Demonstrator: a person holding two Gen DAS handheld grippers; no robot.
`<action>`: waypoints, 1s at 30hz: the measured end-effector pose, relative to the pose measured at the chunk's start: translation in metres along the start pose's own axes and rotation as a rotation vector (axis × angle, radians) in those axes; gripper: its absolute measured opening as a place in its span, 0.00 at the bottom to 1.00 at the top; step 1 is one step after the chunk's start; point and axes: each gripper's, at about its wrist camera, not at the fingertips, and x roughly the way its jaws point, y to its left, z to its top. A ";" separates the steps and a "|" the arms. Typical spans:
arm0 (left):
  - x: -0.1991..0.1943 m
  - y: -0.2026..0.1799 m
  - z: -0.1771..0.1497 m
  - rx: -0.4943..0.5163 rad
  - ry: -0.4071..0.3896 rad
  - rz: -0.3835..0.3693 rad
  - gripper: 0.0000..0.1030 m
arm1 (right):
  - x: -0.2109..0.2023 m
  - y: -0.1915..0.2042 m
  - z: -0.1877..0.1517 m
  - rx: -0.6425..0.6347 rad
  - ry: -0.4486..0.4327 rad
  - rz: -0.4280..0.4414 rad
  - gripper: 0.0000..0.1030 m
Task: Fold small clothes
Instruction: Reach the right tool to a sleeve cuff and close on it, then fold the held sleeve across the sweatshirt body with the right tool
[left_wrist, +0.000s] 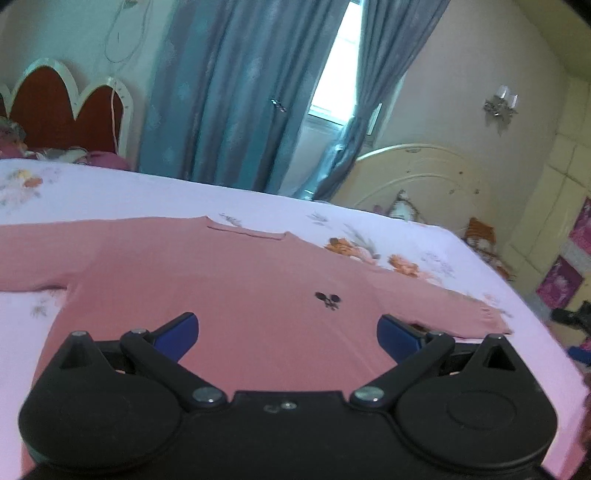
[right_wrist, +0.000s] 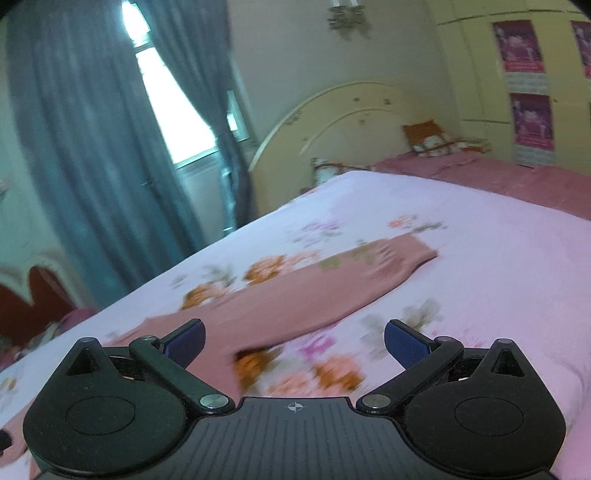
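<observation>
On the floral bedsheet (left_wrist: 258, 206) a pink top (left_wrist: 229, 280) lies flat, at twelve o'clock of the left gripper (left_wrist: 288, 332). Both it and the right gripper (right_wrist: 294, 343) hover spread, empty. Pinching sheet along with sleeve (right_wrist: 332, 284) could drag everything askew.

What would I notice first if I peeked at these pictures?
Probably the big pink shirt spread flat on the flowery bedsheet, with a tiny dark picture on its front. Next, the open left gripper and right gripper, hanging over the shirt with blue fingers. Behind them, bright light peeks between blue curtains.
</observation>
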 end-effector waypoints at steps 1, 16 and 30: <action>0.006 -0.002 0.001 0.005 0.008 0.002 1.00 | 0.010 -0.009 0.006 0.007 -0.009 -0.011 0.99; 0.139 -0.056 0.035 -0.006 0.181 0.185 0.95 | 0.220 -0.171 0.055 0.265 0.164 -0.104 0.35; 0.179 -0.091 0.036 0.072 0.281 0.208 0.96 | 0.241 -0.181 0.067 0.160 0.120 -0.051 0.06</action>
